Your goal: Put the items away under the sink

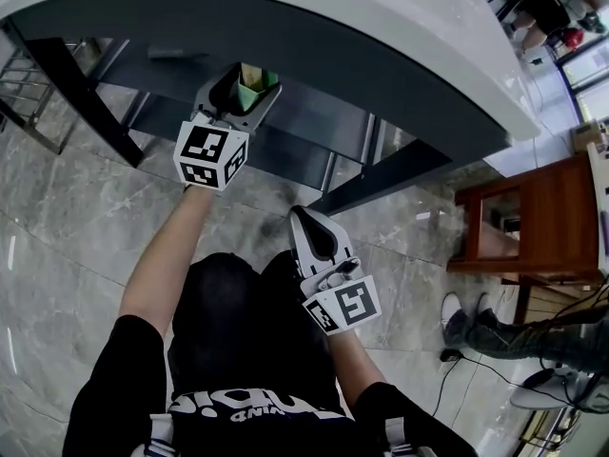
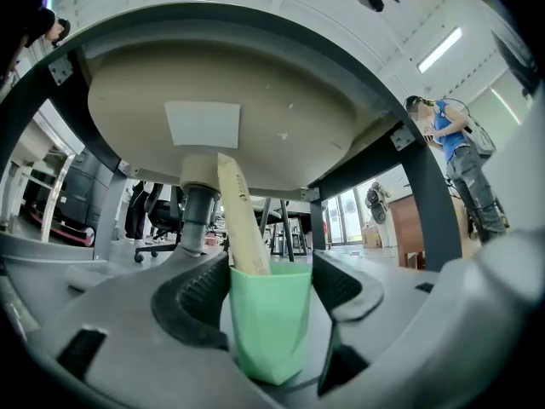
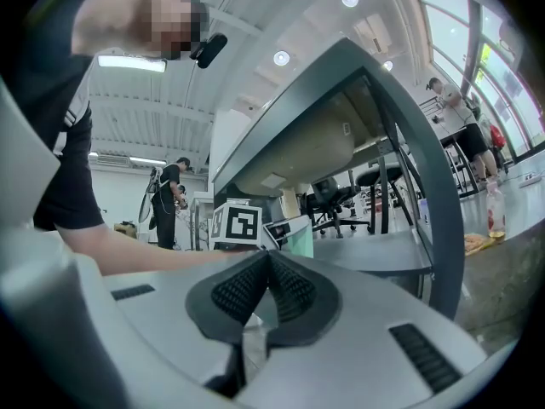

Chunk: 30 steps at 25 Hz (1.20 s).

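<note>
1. The green cup [image 2: 271, 326] stands upright between the left gripper's [image 2: 271, 284] fingers [image 2: 194, 301], which are clamped on its two sides. A pale flat stick [image 2: 240, 220] leans out of its mouth.
2. The cup is beneath the sink basin [image 2: 213, 83], near the drain pipe [image 2: 197, 216] and over the dark shelf [image 1: 314, 117] of the stand. I cannot tell whether it touches the shelf.
3. The right gripper [image 3: 264, 292] hangs in front of the person's lap, well apart from the cup. Its fingers [image 3: 238, 288] are pressed together with nothing between them.
4. Grey marble floor [image 1: 57, 208] spreads underneath, and a wooden cabinet [image 1: 533, 217] stands off to the right.
</note>
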Each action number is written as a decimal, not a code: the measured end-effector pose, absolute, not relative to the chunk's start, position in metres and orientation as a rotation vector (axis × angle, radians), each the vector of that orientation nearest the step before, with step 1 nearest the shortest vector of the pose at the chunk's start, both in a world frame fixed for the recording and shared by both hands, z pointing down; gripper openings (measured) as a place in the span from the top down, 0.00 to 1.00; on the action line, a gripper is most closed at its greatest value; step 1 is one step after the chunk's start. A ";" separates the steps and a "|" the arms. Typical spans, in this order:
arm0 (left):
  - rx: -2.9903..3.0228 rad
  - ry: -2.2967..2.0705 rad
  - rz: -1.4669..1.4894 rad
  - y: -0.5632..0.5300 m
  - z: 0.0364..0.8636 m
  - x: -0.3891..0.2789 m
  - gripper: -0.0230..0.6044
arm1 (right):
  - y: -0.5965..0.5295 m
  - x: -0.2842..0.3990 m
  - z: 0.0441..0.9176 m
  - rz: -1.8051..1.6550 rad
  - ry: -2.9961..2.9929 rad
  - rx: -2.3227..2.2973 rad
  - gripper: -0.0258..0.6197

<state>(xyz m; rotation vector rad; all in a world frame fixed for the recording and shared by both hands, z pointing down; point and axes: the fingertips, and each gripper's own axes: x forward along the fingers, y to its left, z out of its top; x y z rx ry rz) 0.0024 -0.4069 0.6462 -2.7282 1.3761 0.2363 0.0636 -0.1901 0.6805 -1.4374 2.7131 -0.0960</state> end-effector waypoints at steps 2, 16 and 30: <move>-2.729 1.388 0.244 -0.407 0.647 0.002 0.45 | -0.189 0.065 0.682 -0.100 2.713 -1.442 0.93; -2.744 1.387 0.220 -0.401 0.648 0.001 0.32 | -0.186 0.058 0.680 -0.095 2.721 -1.422 0.93; -2.823 1.311 0.031 -0.278 0.674 -0.046 0.32 | -0.177 0.058 0.681 -0.091 2.740 -1.389 0.93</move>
